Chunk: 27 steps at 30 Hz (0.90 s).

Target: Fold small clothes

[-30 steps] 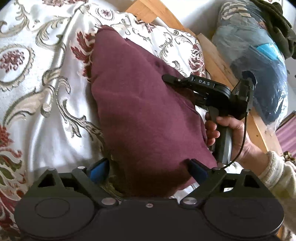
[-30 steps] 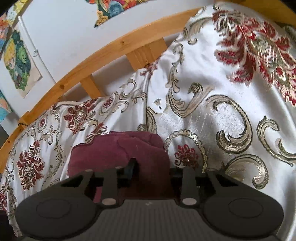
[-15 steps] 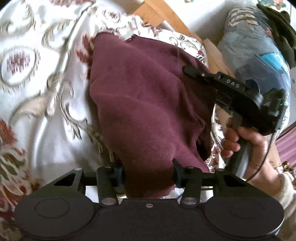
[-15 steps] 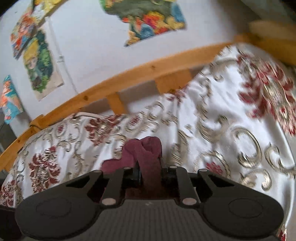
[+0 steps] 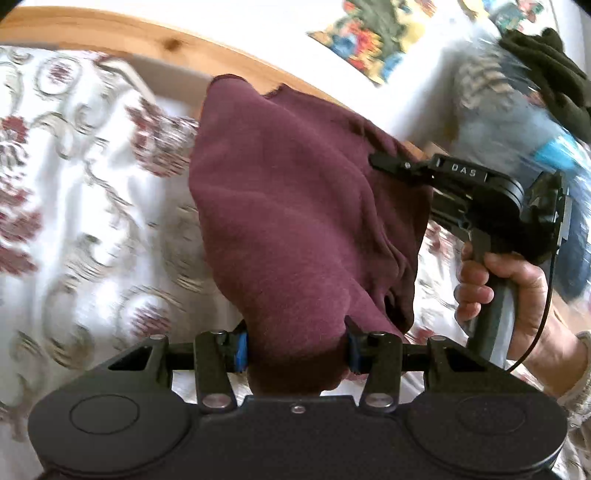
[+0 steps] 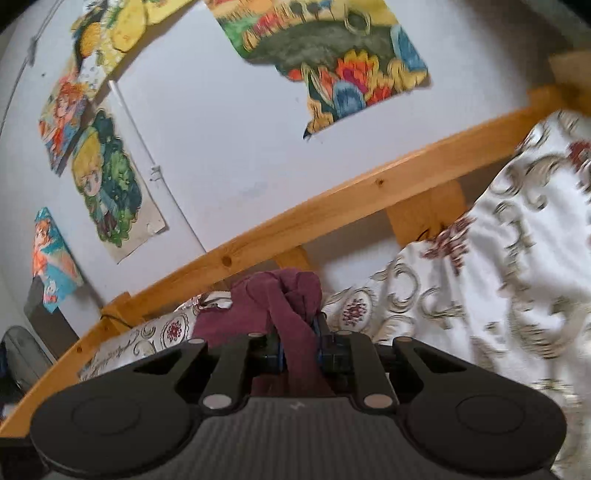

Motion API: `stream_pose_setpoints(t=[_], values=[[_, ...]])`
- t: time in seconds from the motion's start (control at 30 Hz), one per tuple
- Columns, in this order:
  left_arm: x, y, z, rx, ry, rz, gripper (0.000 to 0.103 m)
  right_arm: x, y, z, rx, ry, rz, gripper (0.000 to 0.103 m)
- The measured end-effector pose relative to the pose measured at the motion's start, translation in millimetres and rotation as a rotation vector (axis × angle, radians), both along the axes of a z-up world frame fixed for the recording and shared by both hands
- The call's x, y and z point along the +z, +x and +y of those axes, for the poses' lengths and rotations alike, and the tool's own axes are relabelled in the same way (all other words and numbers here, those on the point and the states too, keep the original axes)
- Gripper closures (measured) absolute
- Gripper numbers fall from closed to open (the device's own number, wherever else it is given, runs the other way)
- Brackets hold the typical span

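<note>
Both of your grippers are clamping the same maroon garment [image 5: 295,206], and you are holding it up off the patterned bedspread [image 5: 85,206]. In the left wrist view, your left gripper [image 5: 295,349] is pinching a thick bunch of the cloth between its blue-padded fingers [image 5: 241,347], at 6 o'clock in the picture; from there the garment is spreading upward toward 12 o'clock, with its top edge lying across the wooden bed rail [image 5: 110,29]. At 3 o'clock your right gripper [image 5: 384,160] is reaching into the cloth's far edge, your right hand [image 5: 506,291] gripping its handle below. In the right wrist view, your right gripper [image 6: 298,349] is squeezing a narrow twisted fold of the garment [image 6: 291,314] between its nearly closed jaws; the cloth is bunching just above the fingertips, toward 12 o'clock, in front of the rail [image 6: 332,206]. Posters [image 6: 332,62] are hanging on the wall behind.
</note>
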<state>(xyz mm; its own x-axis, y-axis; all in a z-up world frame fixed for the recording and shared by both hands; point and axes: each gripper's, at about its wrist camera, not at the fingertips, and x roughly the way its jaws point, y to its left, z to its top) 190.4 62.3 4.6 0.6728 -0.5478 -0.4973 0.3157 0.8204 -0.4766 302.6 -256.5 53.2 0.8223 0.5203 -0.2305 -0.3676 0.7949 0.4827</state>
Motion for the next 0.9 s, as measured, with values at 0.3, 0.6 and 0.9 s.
stream_pose_setpoints(t=[0.3, 0.6, 0.9], values=[[-42.6, 24.3, 7.0, 0.085, -0.002, 0.133, 0.050, -53.4, 42.5, 22.9, -0.016, -0.024, 0.098, 0.085], [-45.1, 26.0, 4.1, 0.098, -0.012, 0.176, 0.039, -65.7, 45.0, 13.1, -0.064, -0.087, 0.091, 0.067], [-45.0, 28.2, 3.3, 0.116, -0.042, 0.232, 0.015, -70.5, 23.4, 10.7, -0.060, -0.114, 0.079, 0.021]])
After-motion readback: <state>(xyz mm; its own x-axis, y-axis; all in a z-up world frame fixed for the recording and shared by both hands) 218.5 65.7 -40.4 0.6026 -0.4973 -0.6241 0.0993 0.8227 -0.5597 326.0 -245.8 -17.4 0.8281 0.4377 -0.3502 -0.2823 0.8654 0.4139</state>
